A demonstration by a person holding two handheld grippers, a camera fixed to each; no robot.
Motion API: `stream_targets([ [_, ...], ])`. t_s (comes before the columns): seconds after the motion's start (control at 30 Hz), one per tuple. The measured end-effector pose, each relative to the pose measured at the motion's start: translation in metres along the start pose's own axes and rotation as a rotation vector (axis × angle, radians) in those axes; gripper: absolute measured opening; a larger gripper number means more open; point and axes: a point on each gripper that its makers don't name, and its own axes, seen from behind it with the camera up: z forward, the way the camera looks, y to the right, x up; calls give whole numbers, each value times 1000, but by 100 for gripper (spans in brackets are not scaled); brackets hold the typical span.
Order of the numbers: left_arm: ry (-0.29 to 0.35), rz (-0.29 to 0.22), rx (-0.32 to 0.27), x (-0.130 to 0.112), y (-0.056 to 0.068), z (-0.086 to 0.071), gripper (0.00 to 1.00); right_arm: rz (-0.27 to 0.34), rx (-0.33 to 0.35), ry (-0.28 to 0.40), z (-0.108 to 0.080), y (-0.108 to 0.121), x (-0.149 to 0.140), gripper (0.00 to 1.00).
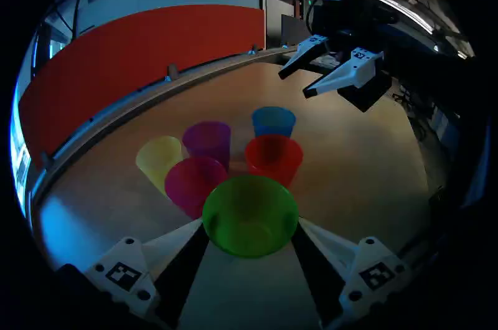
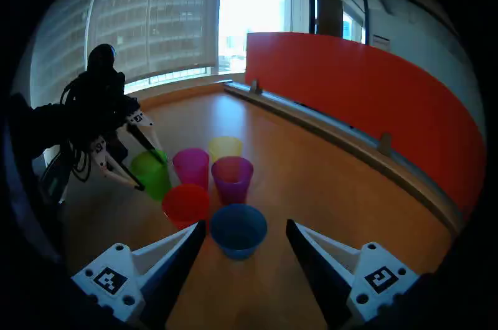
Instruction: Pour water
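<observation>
Several coloured plastic cups stand clustered on a wooden table [image 1: 355,162]. The green cup [image 1: 250,215] sits between the fingers of my left gripper [image 1: 250,223], whose jaws are spread wide on either side of it; its rim hides the fingertips. From the right gripper view, the left gripper [image 2: 154,174] straddles the green cup [image 2: 151,171]. My right gripper [image 2: 246,224] is open, and the blue cup [image 2: 238,230] stands just at its fingertips, untouched. In the left gripper view, the right gripper [image 1: 292,86] hovers beyond the blue cup [image 1: 274,121].
A red cup [image 2: 185,204], a magenta cup [image 2: 191,167], a purple cup [image 2: 232,177] and a yellow cup [image 2: 225,146] stand close together between the two grippers. A red partition [image 2: 373,87] runs along one table edge. A dark gloved hand [image 2: 81,118] holds the left gripper.
</observation>
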Motion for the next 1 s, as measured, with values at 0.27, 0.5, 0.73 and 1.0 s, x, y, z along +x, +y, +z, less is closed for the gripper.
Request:
stream_targets([
  [0.27,19,-13,30,6,-8,-13,85,-10,4,-32,9,-4,-15,100],
  [0.5,31,-28,46,10,-12,-22,85,-7,20,-64,17,-9,-32,100],
  [0.73,30,-41,52,8,-13,-26,85,-16,27,-87,27,-11,-42,100],
  [1.0,28,-37,57,6,-13,-29,85,-29,29,-100,42,-12,-48,100],
])
